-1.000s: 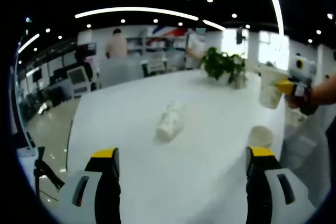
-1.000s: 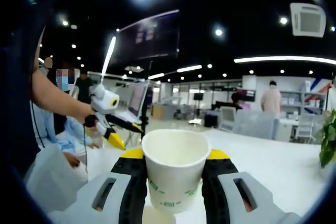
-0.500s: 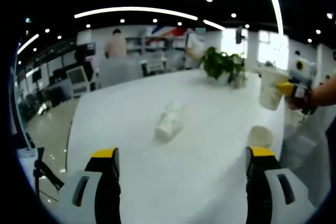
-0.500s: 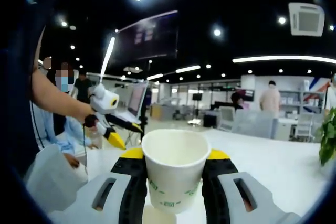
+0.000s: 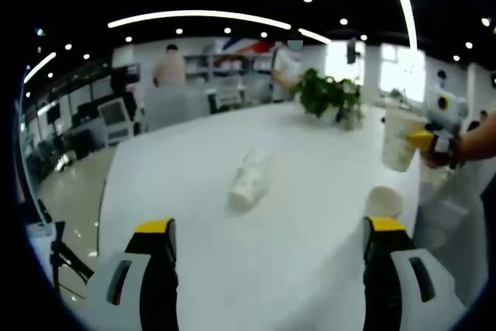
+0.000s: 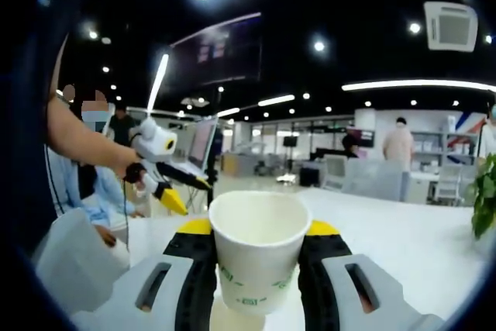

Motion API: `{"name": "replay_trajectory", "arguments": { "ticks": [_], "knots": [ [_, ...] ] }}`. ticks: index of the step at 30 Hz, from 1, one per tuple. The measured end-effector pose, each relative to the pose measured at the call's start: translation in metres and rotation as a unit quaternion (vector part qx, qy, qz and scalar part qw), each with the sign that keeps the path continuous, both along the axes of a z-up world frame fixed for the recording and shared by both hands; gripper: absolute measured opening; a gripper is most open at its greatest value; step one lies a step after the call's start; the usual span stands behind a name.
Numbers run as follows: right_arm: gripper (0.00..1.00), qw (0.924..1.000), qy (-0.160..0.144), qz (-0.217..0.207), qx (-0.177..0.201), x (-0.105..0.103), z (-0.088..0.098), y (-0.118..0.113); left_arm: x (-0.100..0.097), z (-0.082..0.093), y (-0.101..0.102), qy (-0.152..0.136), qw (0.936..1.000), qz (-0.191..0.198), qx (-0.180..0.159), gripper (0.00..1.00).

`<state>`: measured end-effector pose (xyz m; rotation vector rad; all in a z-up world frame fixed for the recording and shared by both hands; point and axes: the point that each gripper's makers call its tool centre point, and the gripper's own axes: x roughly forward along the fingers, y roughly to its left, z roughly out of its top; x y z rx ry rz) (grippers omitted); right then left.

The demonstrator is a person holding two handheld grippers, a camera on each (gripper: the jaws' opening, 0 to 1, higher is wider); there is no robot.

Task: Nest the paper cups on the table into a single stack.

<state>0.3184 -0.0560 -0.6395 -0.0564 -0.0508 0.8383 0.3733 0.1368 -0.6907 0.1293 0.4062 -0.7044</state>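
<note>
Left tongs (image 5: pixel 267 257): released, jaws spread wide, nothing between them, low over the worktop (image 5: pixel 310 191).
Lying cups (image 5: pixel 249 178): at about 12 o'clock from the left tongs, tipped on their side, long axis running away from them.
Upright cup (image 5: pixel 384 201): at 2 o'clock, just beyond the right-hand jaw.
Right tongs (image 6: pixel 256 269): clenched on a held cup (image 6: pixel 258 249), mouth up, seemingly above the upright cup, so likely nearer.
Room: open office, plant (image 5: pixel 329 96), ceiling lights.
</note>
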Motion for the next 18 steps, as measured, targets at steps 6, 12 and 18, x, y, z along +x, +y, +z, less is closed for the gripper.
{"name": "replay_trajectory", "arguments": {
  "ticks": [6,12,18],
  "knots": [
    [0.37,1.0000,0.003,-0.003,0.002,0.000,-0.005,-0.001,-0.001,0.000,-0.002,0.001,1.0000,-0.001,0.001,0.99],
    [0.37,1.0000,0.004,-0.005,0.001,-0.001,-0.010,0.001,-0.001,-0.001,-0.003,0.002,1.0000,-0.003,0.001,0.99],
    [0.37,1.0000,0.007,-0.005,0.003,-0.002,-0.015,0.002,-0.002,-0.001,-0.003,0.002,1.0000,-0.002,0.001,0.99]
  ]
}}
